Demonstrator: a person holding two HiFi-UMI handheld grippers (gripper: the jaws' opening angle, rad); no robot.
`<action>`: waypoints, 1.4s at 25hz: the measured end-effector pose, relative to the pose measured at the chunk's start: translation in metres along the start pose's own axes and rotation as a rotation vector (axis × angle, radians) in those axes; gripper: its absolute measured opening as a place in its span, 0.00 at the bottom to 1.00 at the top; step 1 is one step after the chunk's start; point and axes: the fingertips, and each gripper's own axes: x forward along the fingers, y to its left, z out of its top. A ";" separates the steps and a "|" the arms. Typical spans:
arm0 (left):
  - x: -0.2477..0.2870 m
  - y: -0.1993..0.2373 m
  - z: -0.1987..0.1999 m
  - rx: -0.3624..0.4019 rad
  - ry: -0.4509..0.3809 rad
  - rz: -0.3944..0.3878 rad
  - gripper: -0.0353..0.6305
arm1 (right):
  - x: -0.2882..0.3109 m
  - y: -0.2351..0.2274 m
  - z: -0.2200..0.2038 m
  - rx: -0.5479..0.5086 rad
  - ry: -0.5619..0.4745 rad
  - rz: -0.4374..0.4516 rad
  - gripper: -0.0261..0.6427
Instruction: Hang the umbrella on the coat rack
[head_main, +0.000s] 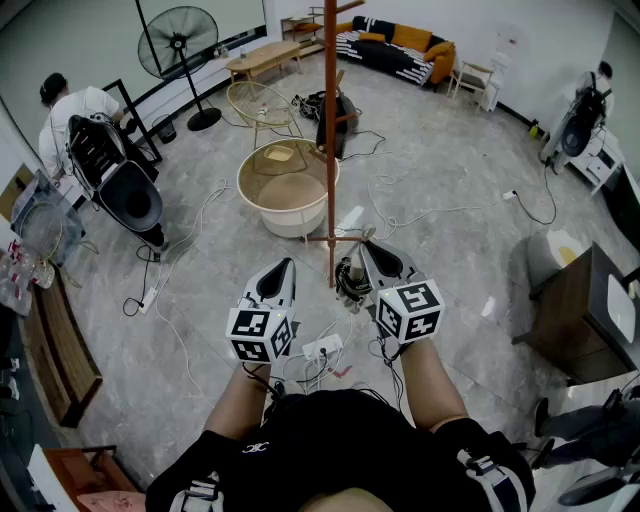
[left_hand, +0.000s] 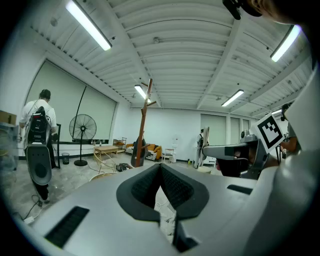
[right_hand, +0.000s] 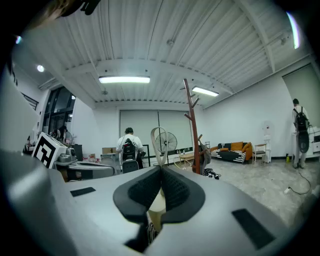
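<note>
Right gripper (head_main: 366, 250) clamped shut on beige strap loop (right_hand: 159, 144) of umbrella (head_main: 350, 283). Dark folded umbrella at 7 o'clock off its jaws in head view, just beside coat rack (head_main: 330, 150) pole. Left gripper (head_main: 288, 265) jaws pinched together, empty, at pole's 7 o'clock.

Bright, even light; fisheye-warped edges

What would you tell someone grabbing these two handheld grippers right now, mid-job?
Left gripper: jaws shut, nothing in them.
Right gripper: shut on the strap loop of the umbrella, which sits folded by its jaws.
Coat rack: straight ahead, apart from both grippers.
Done: umbrella in hand.
Left: carry it forward and hang it by the loop on the rack.
</note>
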 end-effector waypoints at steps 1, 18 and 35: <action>-0.001 -0.008 -0.005 0.005 0.000 -0.001 0.08 | -0.008 -0.002 -0.005 0.001 0.001 0.000 0.07; 0.059 -0.094 -0.019 -0.026 -0.024 0.038 0.08 | -0.047 -0.087 -0.018 -0.028 -0.005 0.053 0.07; 0.148 -0.148 -0.031 0.020 0.000 -0.012 0.08 | -0.036 -0.171 -0.025 -0.005 0.008 0.072 0.07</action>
